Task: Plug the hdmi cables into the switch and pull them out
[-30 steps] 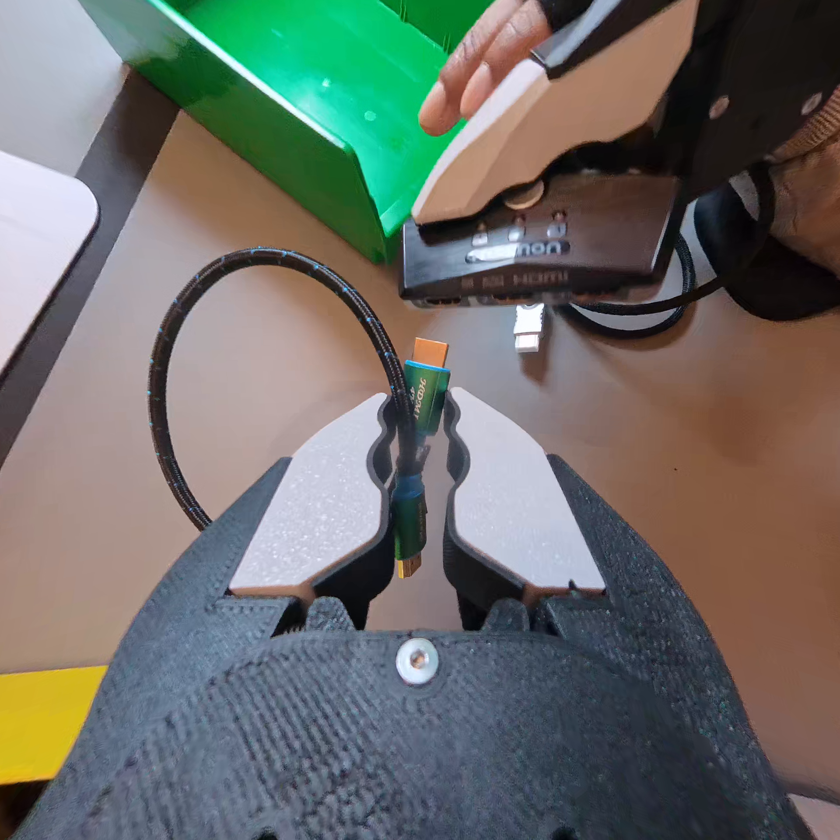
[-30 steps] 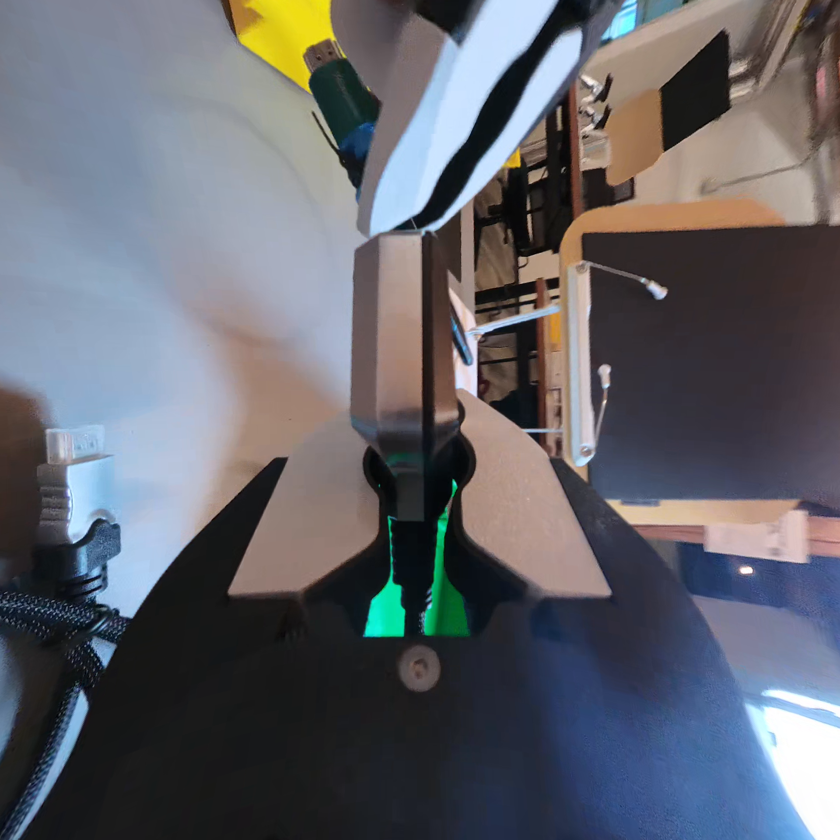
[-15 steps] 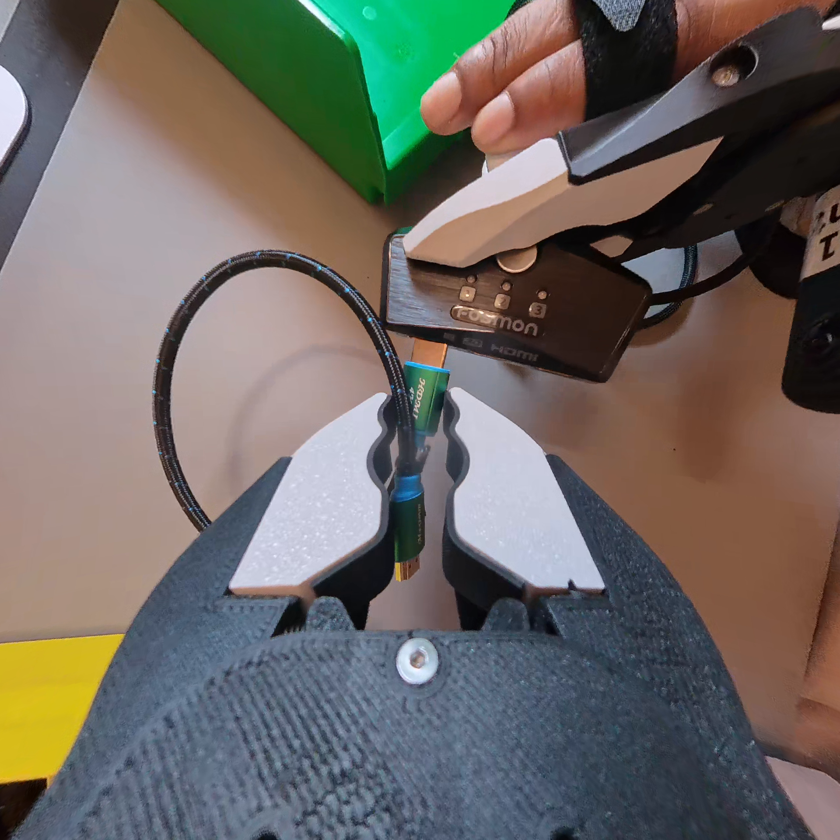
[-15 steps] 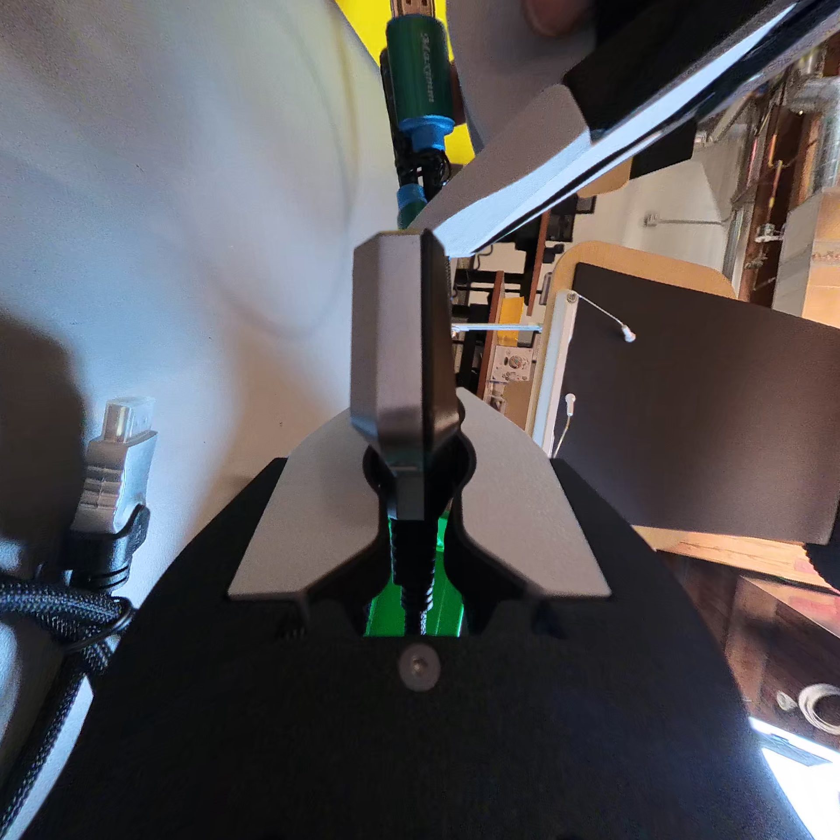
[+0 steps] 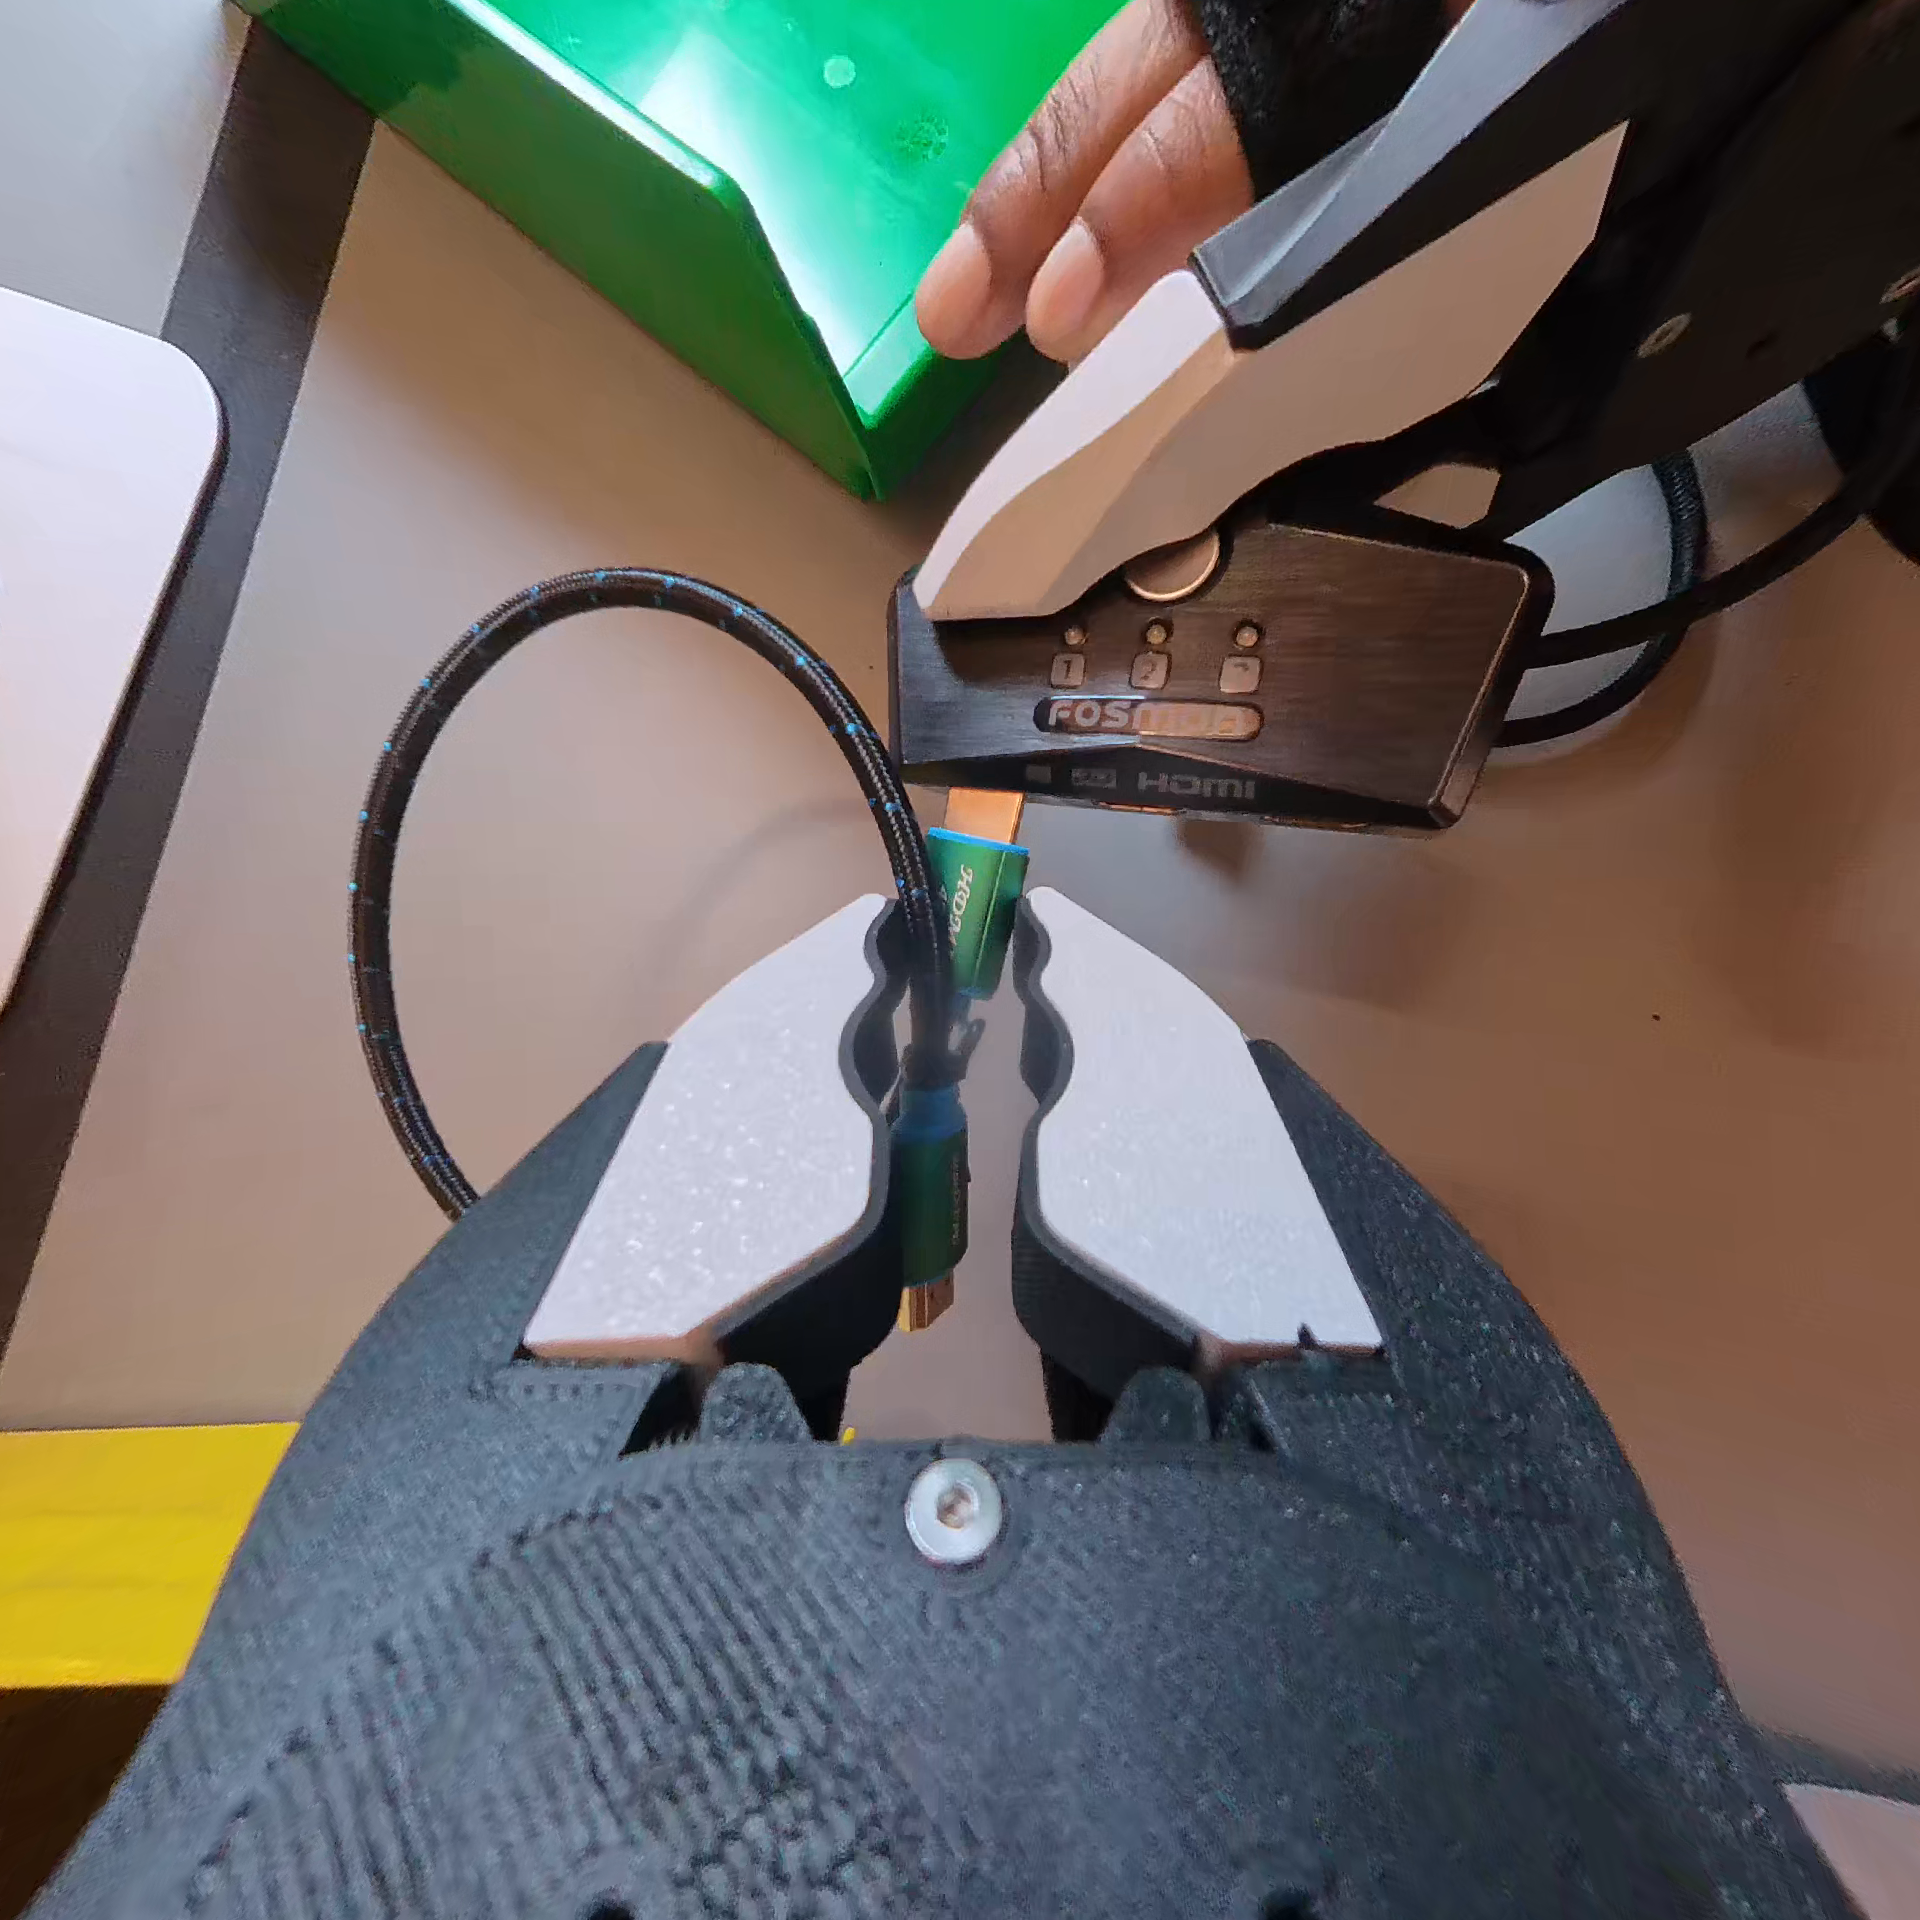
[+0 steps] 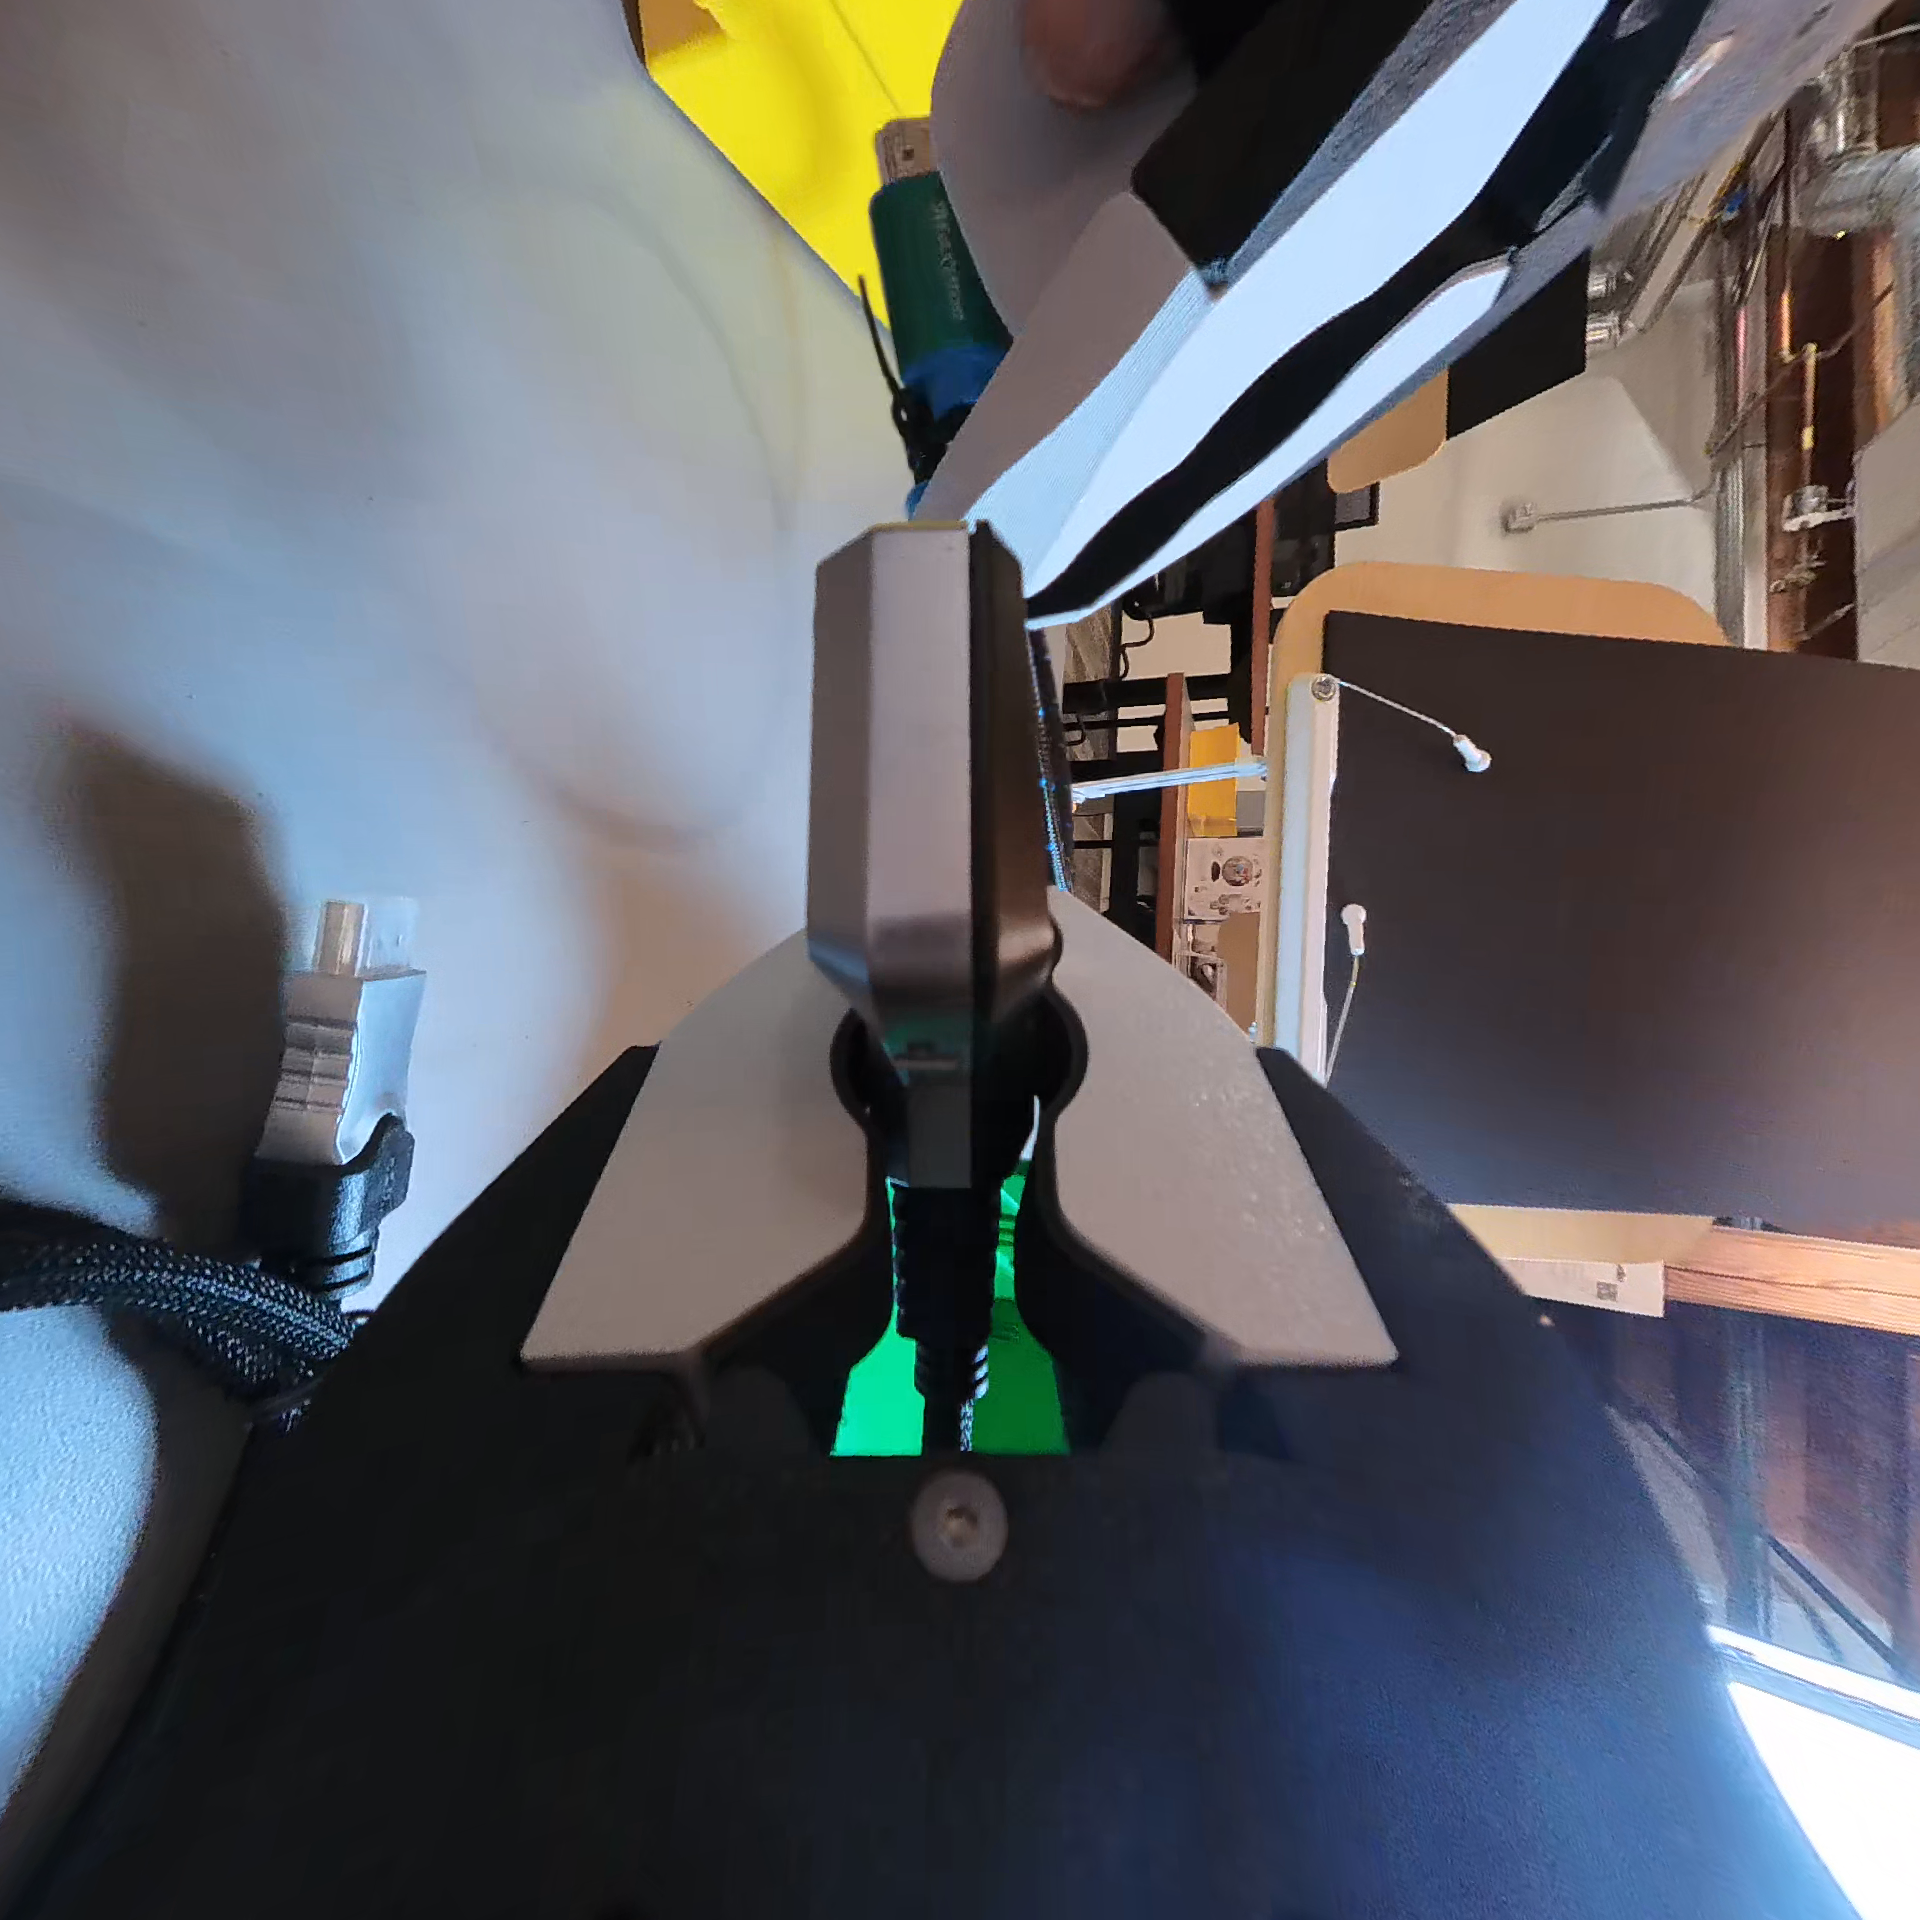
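Gripper (image 5: 951,914) on the left, seen from its own wrist camera, is clamped on a green HDMI plug (image 5: 971,914) at its fingertips, the plug's gold metal tip pointing toward twelve o'clock. That tip meets the near port edge of a dark brushed-metal HDMI switch (image 5: 1247,696); whether it is seated inside a port cannot be told. A black braided cable (image 5: 416,831) with blue flecks loops out toward ten o'clock and curls back to the plug, and a second green plug (image 5: 933,1216) on the same cable hangs between the fingers, nearer the camera. The right gripper (image 5: 1060,520) comes in from two o'clock with its pale fingers closed on the switch, which it holds above a tan table (image 5: 1558,1143). A person's fingers (image 5: 1049,229) rest on that gripper. A green bin (image 5: 644,197) sits at twelve o'clock, a yellow one (image 5: 114,1548) at eight. In the right wrist view the switch (image 6: 904,790) stands edge-on, pinched between the fingers of the right gripper (image 6: 961,997), and a silver HDMI plug (image 6: 338,1049) on a black braided lead lies at nine o'clock on the table.
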`<action>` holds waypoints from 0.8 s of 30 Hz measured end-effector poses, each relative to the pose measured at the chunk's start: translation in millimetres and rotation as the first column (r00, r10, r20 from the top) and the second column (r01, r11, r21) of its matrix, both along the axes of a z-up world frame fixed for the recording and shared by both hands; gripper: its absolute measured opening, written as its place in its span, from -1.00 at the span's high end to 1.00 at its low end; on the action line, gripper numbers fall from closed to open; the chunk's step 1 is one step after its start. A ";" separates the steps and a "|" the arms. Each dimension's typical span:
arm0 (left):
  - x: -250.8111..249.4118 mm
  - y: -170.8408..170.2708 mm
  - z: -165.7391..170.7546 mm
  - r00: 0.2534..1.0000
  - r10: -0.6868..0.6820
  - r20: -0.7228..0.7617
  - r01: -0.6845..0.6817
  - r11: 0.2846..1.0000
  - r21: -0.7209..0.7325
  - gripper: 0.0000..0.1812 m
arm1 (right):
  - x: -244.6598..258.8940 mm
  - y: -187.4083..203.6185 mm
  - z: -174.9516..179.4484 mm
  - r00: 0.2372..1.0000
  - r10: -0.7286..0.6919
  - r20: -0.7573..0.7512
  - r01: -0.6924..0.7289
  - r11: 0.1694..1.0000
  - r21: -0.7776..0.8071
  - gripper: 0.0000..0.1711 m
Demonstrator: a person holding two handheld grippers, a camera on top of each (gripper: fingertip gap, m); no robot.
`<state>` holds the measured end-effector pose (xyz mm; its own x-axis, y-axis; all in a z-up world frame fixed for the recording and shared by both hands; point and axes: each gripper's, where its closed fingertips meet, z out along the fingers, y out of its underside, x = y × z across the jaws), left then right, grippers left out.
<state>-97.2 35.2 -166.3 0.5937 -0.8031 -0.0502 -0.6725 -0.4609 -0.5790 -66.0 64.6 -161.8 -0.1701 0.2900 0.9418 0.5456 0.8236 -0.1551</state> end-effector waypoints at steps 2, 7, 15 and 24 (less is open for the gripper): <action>0.5 0.2 1.2 0.999 0.001 -0.034 0.000 1.000 0.023 0.78 | -1.0 0.1 0.2 1.000 -0.014 0.011 0.013 1.000 0.026 0.72; 1.9 -0.4 -0.3 1.000 -0.011 -0.021 0.011 1.000 0.020 0.78 | -3.5 -5.2 -0.5 0.999 -0.029 0.018 0.028 0.997 0.074 0.74; 9.7 -1.7 2.4 0.994 -0.102 -0.027 0.103 0.991 0.083 0.78 | -2.4 -8.5 -2.0 1.000 -0.025 -0.007 0.025 0.999 -0.026 0.73; -51.4 13.5 124.9 0.947 -0.007 0.322 -0.160 0.858 0.489 0.71 | 18.4 17.7 31.7 0.963 -0.151 -0.223 0.076 0.946 -0.315 0.72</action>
<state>-148.6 48.6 -41.4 0.7049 -0.6668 -0.2419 -0.4007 -0.0930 -0.9115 -47.6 82.3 -130.1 0.1015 0.5697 0.8155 0.5480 0.6522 -0.5238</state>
